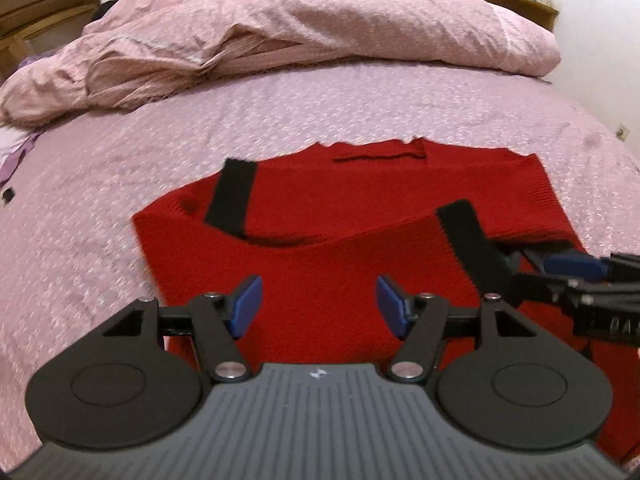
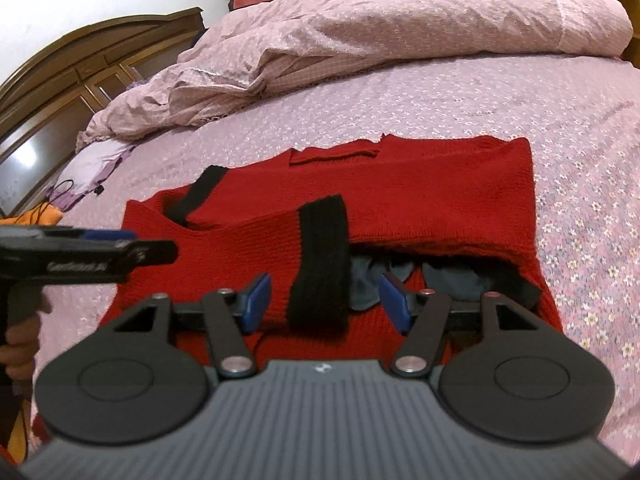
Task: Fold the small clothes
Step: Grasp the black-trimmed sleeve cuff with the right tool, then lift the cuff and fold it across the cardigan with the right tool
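Lying: red sweater [image 1: 360, 280], partly folded on the pink bedspread [image 1: 120, 200]
Left gripper [image 1: 319, 306]: jaws apart, holding nothing
Right gripper [image 2: 325, 302]: jaws apart, black cuff [image 2: 320, 264] lying loose between them

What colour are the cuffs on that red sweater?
Black cuffs on the red sweater; clearest in the right wrist view.

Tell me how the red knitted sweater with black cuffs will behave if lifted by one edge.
The red knitted sweater will probably drape limply, since its folded layers already sag. Its ribbed knit looks grippy rather than slippery. The black cuffs lie loose and would likely slide off.
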### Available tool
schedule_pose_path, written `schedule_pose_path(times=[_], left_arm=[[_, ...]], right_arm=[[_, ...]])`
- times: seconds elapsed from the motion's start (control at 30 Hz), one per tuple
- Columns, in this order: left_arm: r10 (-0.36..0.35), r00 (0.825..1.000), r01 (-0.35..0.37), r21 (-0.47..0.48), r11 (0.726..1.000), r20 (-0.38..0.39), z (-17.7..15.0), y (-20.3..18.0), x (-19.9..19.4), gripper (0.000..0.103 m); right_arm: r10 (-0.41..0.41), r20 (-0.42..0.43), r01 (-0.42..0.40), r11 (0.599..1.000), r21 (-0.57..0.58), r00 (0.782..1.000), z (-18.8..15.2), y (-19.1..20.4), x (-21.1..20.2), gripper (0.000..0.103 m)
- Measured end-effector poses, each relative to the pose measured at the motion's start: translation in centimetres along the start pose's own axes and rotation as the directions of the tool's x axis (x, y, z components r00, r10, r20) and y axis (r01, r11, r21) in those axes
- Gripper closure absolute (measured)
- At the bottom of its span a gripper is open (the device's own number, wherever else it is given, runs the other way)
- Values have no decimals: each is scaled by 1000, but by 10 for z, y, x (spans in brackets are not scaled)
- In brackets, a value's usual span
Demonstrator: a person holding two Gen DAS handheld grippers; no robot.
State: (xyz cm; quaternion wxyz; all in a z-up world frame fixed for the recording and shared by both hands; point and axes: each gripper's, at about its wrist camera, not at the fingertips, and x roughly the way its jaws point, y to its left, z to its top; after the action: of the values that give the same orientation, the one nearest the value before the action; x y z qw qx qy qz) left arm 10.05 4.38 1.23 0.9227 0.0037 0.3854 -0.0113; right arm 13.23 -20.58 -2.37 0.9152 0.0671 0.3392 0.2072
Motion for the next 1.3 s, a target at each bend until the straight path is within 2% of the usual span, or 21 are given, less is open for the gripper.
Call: schedule_pose_path(times=[0.37, 0.63, 0.77, 0.83, 0.9, 1.03, 1.2, 1.3], left_arm=[[144, 989, -146, -70, 987, -37, -34, 51, -9, 34], [123, 990, -129, -101, 986, -69, -49, 64, 0, 34], [110, 991, -118, -115, 986, -74, -52, 67, 3, 34], [104, 992, -112, -124, 986, -72, -52, 69, 3, 34], [96, 993, -104, -138, 985, -68, -52, 71, 2, 34], [79, 995, -86, -151, 985, -57, -51, 74, -2, 34], [66, 998, -68, -135, 989, -22, -50, 74, -13, 34], [89, 996, -89, -120, 989, -9, -49, 74, -10, 34]], right_arm=[[94, -42, -96, 994, -47, 995, 18, 0, 42, 40], [86, -115, -92, 995, -47, 990, 18, 5, 75, 39], [109, -116, -113, 993, -28, 987, 17, 5, 76, 41], [142, -112, -146, 989, -22, 983, 21, 7, 71, 57], [163, -102, -168, 985, -36, 981, 27, 12, 66, 82], [230, -82, -233, 972, -26, 970, 46, 22, 56, 86], [272, -23, -273, 962, -29, 962, 83, 41, 41, 90], [300, 23, -300, 954, -9, 954, 107, 48, 32, 90]])
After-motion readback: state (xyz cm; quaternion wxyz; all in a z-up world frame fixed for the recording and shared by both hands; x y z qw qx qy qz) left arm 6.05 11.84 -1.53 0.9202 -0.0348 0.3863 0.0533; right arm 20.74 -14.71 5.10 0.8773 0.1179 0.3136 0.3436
